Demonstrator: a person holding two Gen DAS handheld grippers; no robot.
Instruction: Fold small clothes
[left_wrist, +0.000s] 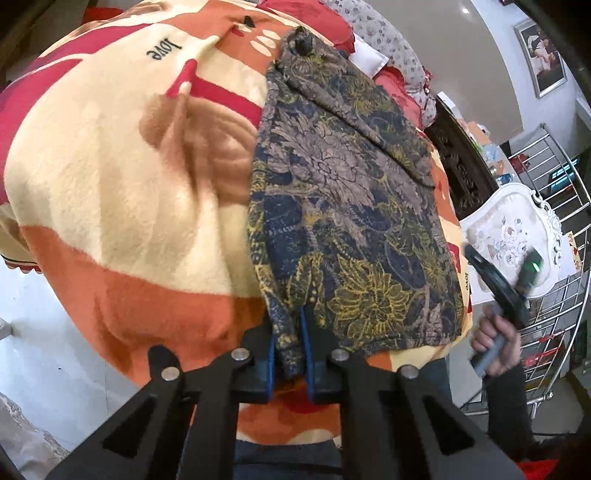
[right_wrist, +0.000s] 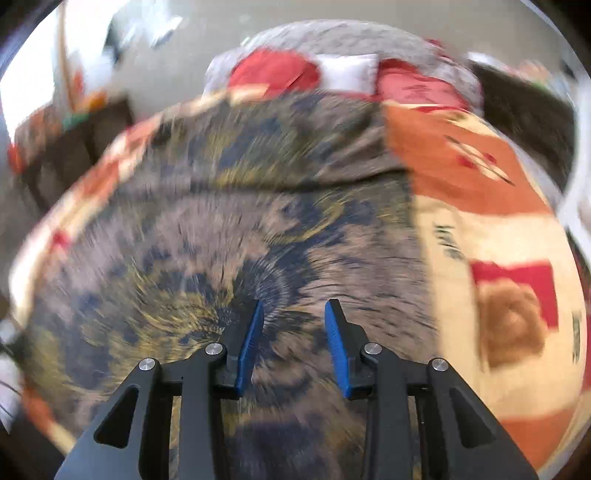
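Note:
A small floral garment, dark blue with grey and yellow flowers, lies spread on an orange, cream and red blanket. My left gripper is shut on the garment's near hem, a fold of cloth pinched between its blue pads. The right gripper shows in the left wrist view, held in a hand off the garment's right edge. In the right wrist view, blurred by motion, my right gripper is open and empty, over the garment.
The blanket covers a bed. Red and floral pillows lie at its far end. A dark carved cabinet, a white ornate chair back and a steel rail stand to the right. White floor lies to the left.

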